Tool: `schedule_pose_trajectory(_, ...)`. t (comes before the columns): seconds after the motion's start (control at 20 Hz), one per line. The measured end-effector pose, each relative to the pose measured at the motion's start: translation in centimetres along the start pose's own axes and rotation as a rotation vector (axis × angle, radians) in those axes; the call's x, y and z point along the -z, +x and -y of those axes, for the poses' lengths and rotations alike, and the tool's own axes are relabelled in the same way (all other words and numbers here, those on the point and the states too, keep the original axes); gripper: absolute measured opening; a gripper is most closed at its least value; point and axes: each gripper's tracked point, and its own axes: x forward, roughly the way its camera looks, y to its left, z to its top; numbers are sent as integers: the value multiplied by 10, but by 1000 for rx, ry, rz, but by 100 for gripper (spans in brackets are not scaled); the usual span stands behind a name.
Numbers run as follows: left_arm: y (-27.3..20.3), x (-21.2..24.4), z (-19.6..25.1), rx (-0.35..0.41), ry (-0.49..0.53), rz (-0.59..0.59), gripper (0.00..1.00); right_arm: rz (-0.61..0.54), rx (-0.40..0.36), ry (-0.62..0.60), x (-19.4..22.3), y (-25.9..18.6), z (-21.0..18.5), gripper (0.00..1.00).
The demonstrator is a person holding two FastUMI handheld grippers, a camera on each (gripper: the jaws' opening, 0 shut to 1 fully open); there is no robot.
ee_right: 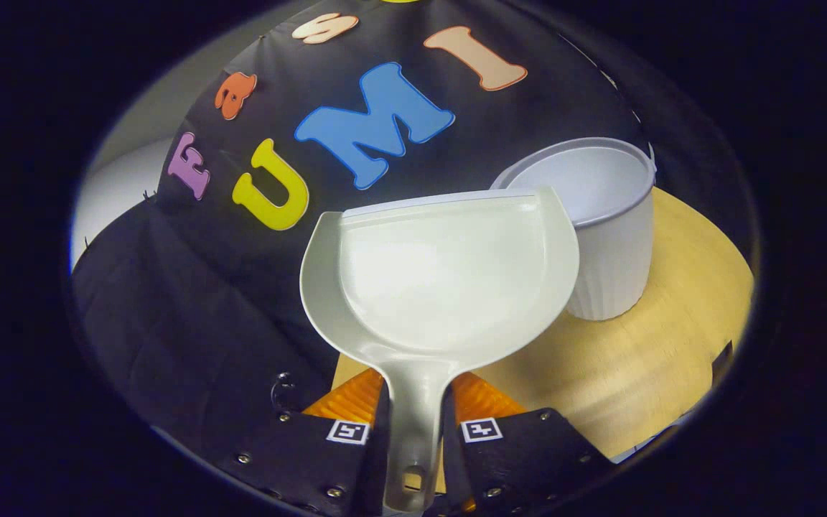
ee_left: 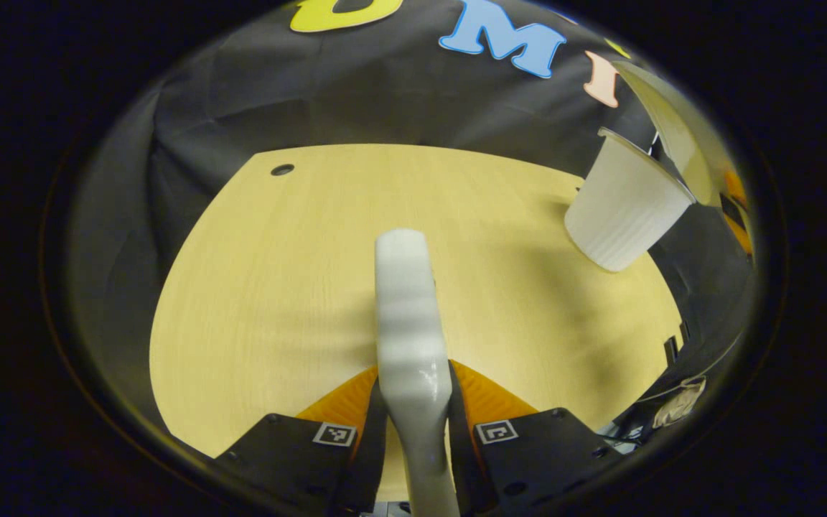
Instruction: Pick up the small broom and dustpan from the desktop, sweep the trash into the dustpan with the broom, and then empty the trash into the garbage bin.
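Left gripper [ee_left: 413, 424] is seen at the bottom of the left gripper view, fingers pinched on the white broom [ee_left: 408, 323] handle from both sides. The broom is held up above the desktop [ee_left: 270, 287], its rounded end pointing forward; bristles cannot be made out. Right gripper [ee_right: 413, 438] is seen at the bottom of the right gripper view, fingers pressed on the dustpan [ee_right: 442, 280] handle from both sides. The dustpan is lifted off the wood, its pan facing the camera and looking bare inside, its front lip toward the booth wall.

Desktop is light wood with a rounded edge; a small dark hole [ee_left: 282, 170] is seen near its far left corner in the left gripper view. Garbage bin [ee_right: 600, 222] is white, ribbed, upright on the desktop, just behind and to the right of the dustpan in the right gripper view; its inside looks bare where visible. In the left gripper view the bin [ee_left: 625, 205] is seen at the far right edge of the desktop.

Writing: small square black-and-white marker tags [ee_left: 334, 434] are fixed on each gripper's finger blocks; no readable brand text is made out on the broom, dustpan or bin.
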Motion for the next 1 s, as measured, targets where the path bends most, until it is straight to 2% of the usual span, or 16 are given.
schedule_pose_trajectory(0.2, 5, 5, -1, 3, 9, -11, 46, -66, 90, -119, 39, 8, 15, 32)
schedule_pose_trajectory(0.45, 19, 11, 2, -6, -11, -50, 45, -155, 166, -226, 82, 23, 32, 32)
schedule_pose_trajectory(0.85, 20, 13, 4, -34, -12, -105, 48, -317, 283, -221, 153, 47, 87, 32)
schedule_pose_trajectory(1.0, 20, 15, 4, -37, -17, -120, 48, -356, 316, -212, 175, 52, 93, 32)
